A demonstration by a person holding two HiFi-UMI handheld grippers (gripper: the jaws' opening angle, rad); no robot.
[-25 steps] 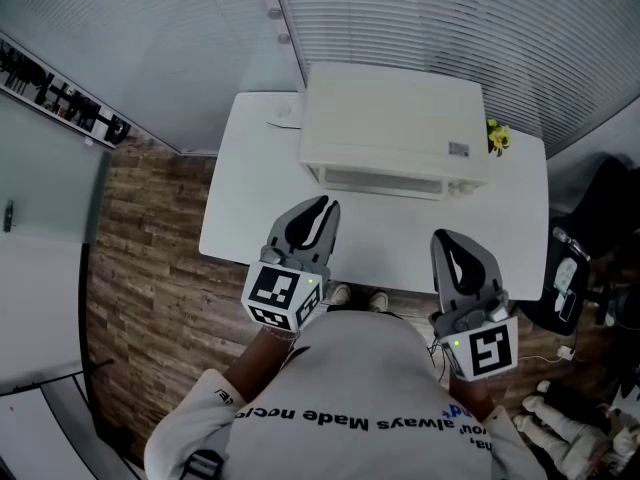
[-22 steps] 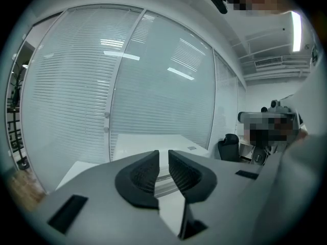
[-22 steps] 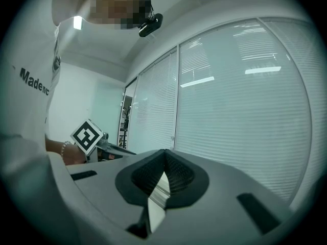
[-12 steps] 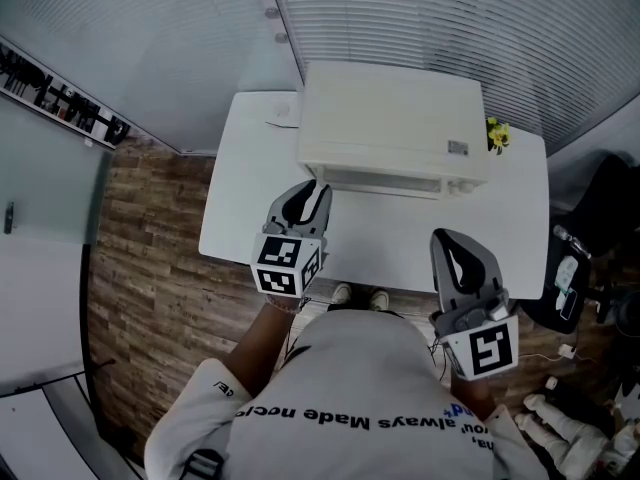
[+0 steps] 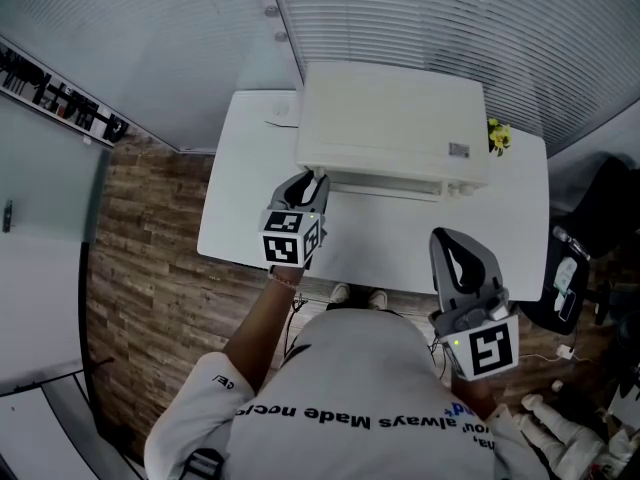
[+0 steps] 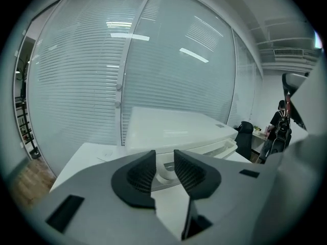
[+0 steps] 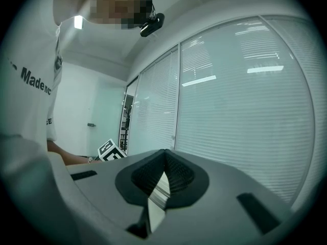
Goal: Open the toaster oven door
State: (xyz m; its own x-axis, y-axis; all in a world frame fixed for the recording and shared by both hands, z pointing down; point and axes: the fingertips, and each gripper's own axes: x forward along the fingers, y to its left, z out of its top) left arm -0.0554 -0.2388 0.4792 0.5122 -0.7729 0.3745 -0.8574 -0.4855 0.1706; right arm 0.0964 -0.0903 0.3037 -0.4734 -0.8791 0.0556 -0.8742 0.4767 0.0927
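So the left gripper [image 5: 312,180] just spread its jaws, nothing pinched yet. The oven handle [image 5: 385,189] starts dead ahead of its fingers, running sideways. The right gripper [image 5: 452,240], clamped empty, is farther off.

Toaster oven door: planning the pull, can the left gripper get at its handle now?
Probably yes: the left gripper, jaws just opening and empty, faces the left end of the handle; nothing blocks.

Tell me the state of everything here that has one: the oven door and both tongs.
Toaster oven door: closed.
Left tongs: open, just been opening, nothing between them; door handle just ahead.
Right tongs: shut, empty.
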